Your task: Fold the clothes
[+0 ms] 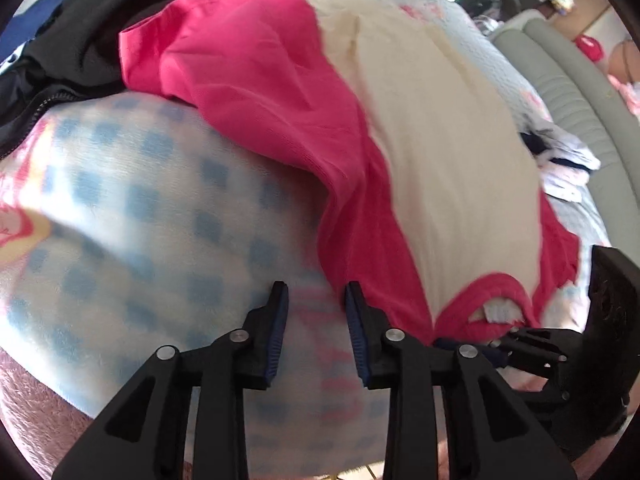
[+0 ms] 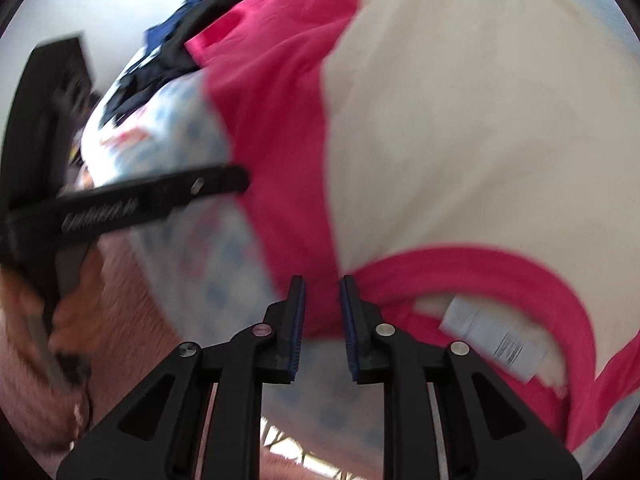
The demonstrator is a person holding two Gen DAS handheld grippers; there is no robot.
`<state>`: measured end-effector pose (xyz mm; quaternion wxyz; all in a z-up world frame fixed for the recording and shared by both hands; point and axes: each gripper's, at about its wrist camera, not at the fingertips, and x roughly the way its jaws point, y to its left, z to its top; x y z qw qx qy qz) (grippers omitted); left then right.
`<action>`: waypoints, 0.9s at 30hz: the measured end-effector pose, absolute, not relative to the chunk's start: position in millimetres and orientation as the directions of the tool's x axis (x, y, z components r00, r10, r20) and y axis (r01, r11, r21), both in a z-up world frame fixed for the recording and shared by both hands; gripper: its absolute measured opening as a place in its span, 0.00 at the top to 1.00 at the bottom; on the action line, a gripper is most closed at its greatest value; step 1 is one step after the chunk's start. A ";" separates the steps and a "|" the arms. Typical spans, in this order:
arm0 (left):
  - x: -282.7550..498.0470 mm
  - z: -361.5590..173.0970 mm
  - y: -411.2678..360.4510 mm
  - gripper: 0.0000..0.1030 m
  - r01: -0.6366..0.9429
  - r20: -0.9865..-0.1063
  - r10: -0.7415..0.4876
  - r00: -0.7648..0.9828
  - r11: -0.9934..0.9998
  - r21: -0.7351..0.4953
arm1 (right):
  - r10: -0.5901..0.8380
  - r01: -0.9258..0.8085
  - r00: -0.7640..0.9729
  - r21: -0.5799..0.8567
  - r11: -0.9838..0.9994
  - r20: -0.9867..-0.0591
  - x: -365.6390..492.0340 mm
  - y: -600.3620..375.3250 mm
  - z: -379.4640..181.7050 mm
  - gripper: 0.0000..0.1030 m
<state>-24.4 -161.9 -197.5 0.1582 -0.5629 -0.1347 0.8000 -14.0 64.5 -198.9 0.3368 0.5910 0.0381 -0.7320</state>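
Note:
A cream T-shirt [image 1: 460, 160] [image 2: 460, 140] with pink sleeves [image 1: 260, 80] and a pink collar [image 2: 480, 272] lies spread on a blue-checked blanket [image 1: 140, 220] [image 2: 200, 240]. A white label [image 2: 492, 336] shows inside the collar. My left gripper [image 1: 316, 300] is open over the blanket, with its right fingertip at the edge of the pink sleeve and nothing between the pads. Just left of the collar, my right gripper [image 2: 322, 296] hovers over the pink shoulder, jaws narrowly apart; pink cloth shows in the gap without being pinched. Each gripper appears at the edge of the other's view.
A heap of dark clothes [image 1: 80, 32] [image 2: 180, 48] lies beyond the pink sleeve. Small white patterned garments [image 1: 568, 168] rest to the right near a grey padded rim [image 1: 568, 80]. Fuzzy pink fabric [image 1: 32, 400] borders the blanket at the near left.

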 end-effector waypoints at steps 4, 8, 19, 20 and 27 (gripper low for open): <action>-29.1 -196.6 -170.7 0.65 -0.080 -0.786 0.516 -0.340 -0.849 -0.523 | -0.514 0.509 -0.116 0.393 -0.766 -0.850 -15.7 76.3 -180.6 0.82; -33.9 -208.6 -160.5 0.65 -0.074 -0.845 0.432 -0.316 -0.899 -0.432 | -0.494 0.452 -0.159 0.382 -0.806 -0.855 -25.4 80.7 -183.8 0.77; -26.0 -203.9 -165.9 0.66 -0.096 -0.830 0.468 -0.303 -0.881 -0.462 | -0.482 0.485 -0.145 0.363 -0.796 -0.864 -12.7 91.4 -180.5 0.77; -26.1 -204.6 -167.9 0.66 -0.086 -0.818 0.486 -0.307 -0.871 -0.484 | -0.493 0.508 -0.131 0.369 -0.779 -0.860 -11.1 85.9 -180.2 0.76; -18.1 -202.7 -166.0 0.66 -0.109 -0.833 0.470 -0.292 -0.882 -0.459 | -0.425 0.551 -0.114 0.299 -0.779 -0.898 3.3 71.5 -199.1 0.74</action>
